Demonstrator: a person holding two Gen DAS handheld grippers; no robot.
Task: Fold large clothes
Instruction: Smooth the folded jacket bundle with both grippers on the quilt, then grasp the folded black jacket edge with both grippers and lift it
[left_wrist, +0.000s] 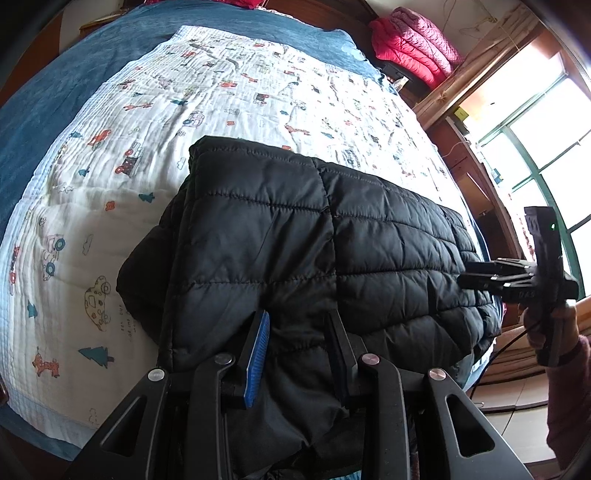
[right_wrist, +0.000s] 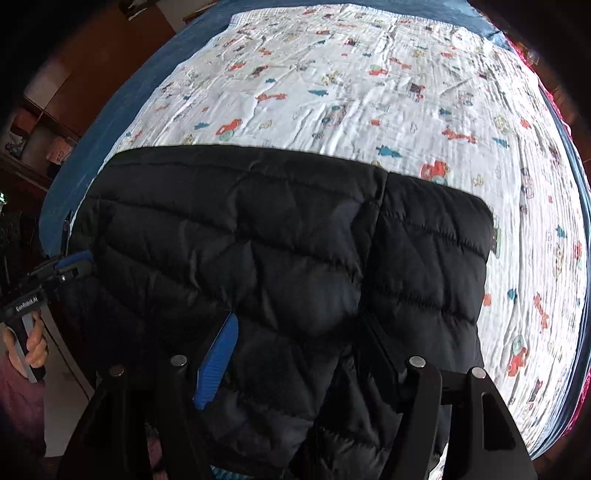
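From my left wrist camera, the black quilted jacket (left_wrist: 314, 258) lies folded across the near edge of the bed (left_wrist: 44, 110), on a white blanket (left_wrist: 184, 99) printed with small cars and trees. My left gripper (left_wrist: 299, 354) has its jaws parted, and a bunched fold of the jacket's near edge sits between them; I cannot tell whether the pads actually press it. Off to the right, my right gripper (left_wrist: 480, 275) points at the jacket's far end, its jaws looking close together. A pink quilt (left_wrist: 413, 48) is stacked on a wooden shelf beyond the bed.

From my right wrist camera, the right gripper (right_wrist: 295, 350) shows its jaws spread wide with jacket (right_wrist: 277, 240) fabric bulging up between them. My left gripper (right_wrist: 70, 266) meets the jacket's edge at the far left.
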